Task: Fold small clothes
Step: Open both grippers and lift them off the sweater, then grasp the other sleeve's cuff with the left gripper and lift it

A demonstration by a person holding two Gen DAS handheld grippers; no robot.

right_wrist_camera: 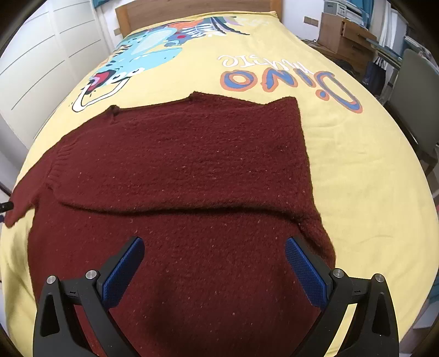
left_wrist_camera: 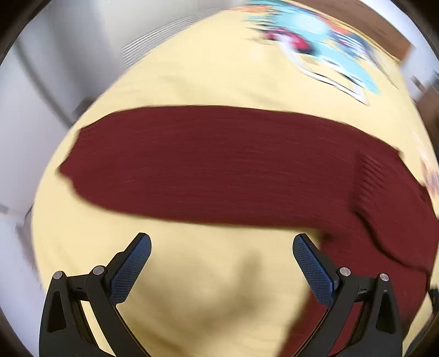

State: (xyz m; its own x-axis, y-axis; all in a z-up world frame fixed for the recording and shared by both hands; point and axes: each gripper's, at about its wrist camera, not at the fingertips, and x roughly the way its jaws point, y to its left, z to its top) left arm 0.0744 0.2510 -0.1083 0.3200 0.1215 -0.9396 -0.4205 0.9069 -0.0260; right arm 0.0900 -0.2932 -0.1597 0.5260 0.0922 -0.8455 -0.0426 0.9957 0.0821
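Nearest me, the right tool is hovering spread wide and empty over the maroon sweater, and the left tool is gaping empty above bare yellow bedspread. The sweater is lying flat on the bed, one fold already laid across it; further folds look to be remaining. Beyond, the dinosaur print is stretching toward the headboard.

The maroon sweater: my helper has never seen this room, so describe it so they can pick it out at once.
Find the bed with the yellow dinosaur-print bedspread. Spread flat across its near half lies the maroon knitted sweater, with one layer folded over so a crease runs across it. It is the only garment on the bed, dark red against the pale yellow, below the upside-down "Dino" lettering.
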